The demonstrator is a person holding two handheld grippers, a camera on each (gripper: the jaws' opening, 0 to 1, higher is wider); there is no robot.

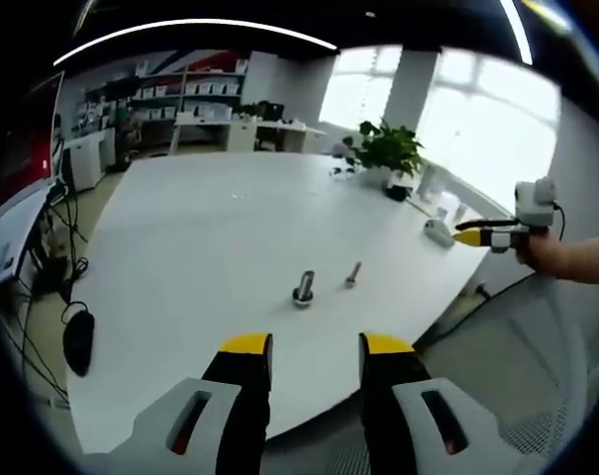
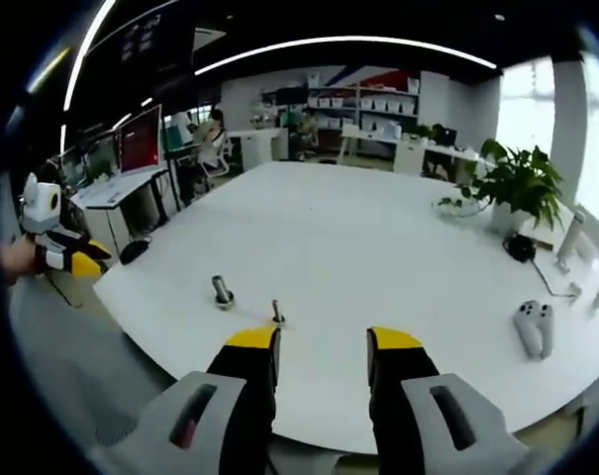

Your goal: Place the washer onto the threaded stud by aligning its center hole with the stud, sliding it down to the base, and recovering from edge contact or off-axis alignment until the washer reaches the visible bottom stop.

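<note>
Hardware sits ahead of both my grippers on the white table point(image 1: 200, 228). In the left gripper view, the stud point(image 1: 304, 288) stands upright on a wider base, a little beyond and between my two yellow-tipped jaws, nearer the left one. A smaller bolt point(image 1: 353, 273) stands just beside it, to its right and slightly farther off. I cannot make out a separate washer at this size; it may be the ring at the stud's foot, but I cannot tell.

My left gripper point(image 1: 317, 346) is held wide open with nothing between its jaws, poised short of the table's near edge. Bare tabletop lies between it and the stud.

In the right gripper view, the stud point(image 2: 222, 291) is ahead and to the left of my jaws, and the small bolt point(image 2: 277, 313) stands just past the tip of my left jaw, almost touching it in the picture. My right gripper point(image 2: 324, 341) is also wide open and holds nothing.

Farther out, a white game controller point(image 2: 535, 327) lies well to the right of my right gripper, near the table's edge. A potted plant point(image 2: 517, 183) stands beyond it toward the far side, with a dark object and cable at its foot. A mesh chair back point(image 1: 537, 366) sits close to the right of my left gripper.
</note>
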